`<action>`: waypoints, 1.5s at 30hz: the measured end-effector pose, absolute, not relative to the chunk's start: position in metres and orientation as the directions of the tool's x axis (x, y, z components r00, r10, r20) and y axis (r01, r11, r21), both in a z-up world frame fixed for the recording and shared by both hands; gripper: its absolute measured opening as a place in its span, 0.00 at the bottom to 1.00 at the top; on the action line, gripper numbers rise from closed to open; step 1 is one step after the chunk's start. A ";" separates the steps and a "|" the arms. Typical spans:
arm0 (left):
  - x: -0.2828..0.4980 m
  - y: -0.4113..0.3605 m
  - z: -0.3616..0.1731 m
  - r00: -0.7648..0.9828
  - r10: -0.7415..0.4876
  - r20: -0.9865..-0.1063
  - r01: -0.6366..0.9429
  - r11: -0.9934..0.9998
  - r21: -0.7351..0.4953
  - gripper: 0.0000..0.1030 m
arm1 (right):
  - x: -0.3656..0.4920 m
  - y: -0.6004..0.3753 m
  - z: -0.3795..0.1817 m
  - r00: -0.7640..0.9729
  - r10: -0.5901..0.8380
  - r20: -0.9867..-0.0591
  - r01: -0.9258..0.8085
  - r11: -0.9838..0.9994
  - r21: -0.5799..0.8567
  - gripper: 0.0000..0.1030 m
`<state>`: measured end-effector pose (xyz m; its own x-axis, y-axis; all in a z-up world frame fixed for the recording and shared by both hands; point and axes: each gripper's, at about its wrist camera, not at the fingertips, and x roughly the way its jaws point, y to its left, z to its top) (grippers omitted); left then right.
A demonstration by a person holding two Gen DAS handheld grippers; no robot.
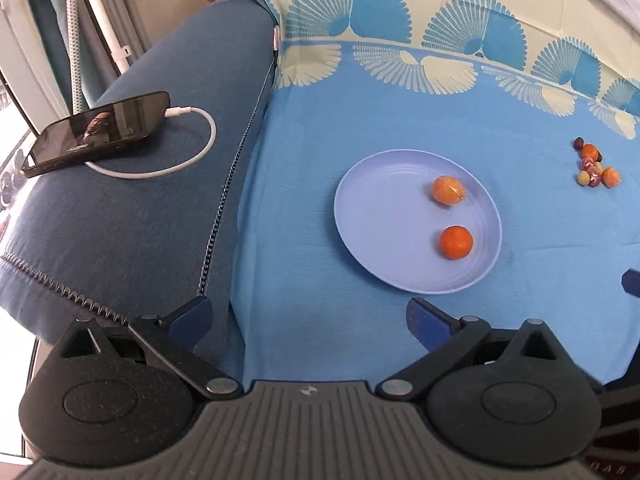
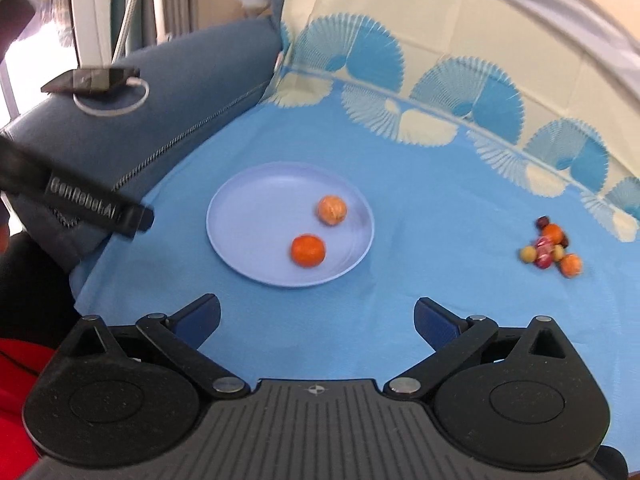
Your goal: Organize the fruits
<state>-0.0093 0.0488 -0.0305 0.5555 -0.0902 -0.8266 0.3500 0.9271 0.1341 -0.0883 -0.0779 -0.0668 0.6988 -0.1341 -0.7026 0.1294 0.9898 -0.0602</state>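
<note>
A pale blue plate (image 1: 384, 208) (image 2: 256, 208) lies on the blue patterned cloth (image 1: 320, 320). It holds two fruits: a deep orange mandarin (image 1: 456, 242) (image 2: 307, 250) and, behind it, a paler orange one (image 1: 449, 190) (image 2: 331, 210). A small heap of mixed little fruits (image 1: 596, 164) (image 2: 550, 250) sits on the cloth to the right of the plate. My left gripper (image 1: 308, 316) hangs open and empty, short of the plate's near left side. My right gripper (image 2: 316, 316) is open and empty too, above the cloth in front of the plate. One left finger (image 2: 100, 212) shows in the right wrist view.
A dark phone (image 1: 100, 132) (image 2: 92, 78) with a white charging cable (image 1: 200, 148) rests on the dark blue cushion (image 1: 140, 220) left of the cloth. The cloth's cream, fan-printed border (image 1: 440, 28) rises behind the plate.
</note>
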 end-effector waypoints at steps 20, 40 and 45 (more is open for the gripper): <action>-0.060 0.041 -0.004 0.604 -0.114 -0.789 0.378 0.912 0.158 1.00 | -0.123 -0.070 -0.044 0.764 -0.126 -0.633 0.128 0.991 -0.042 0.99; -0.057 0.045 -0.008 0.589 -0.112 -0.800 0.374 0.915 0.148 1.00 | -0.121 -0.064 -0.046 0.752 -0.122 -0.648 0.120 0.992 -0.048 0.99; -0.054 0.044 -0.011 0.582 -0.108 -0.806 0.378 0.913 0.151 1.00 | -0.120 -0.066 -0.050 0.746 -0.116 -0.656 0.122 0.992 -0.036 0.99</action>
<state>-0.0539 0.0439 -0.0113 0.5820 -0.1077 -0.8060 0.3782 0.9133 0.1510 -0.1200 -0.0656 -0.0497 0.7457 -0.1155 -0.6562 0.1217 0.9919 -0.0363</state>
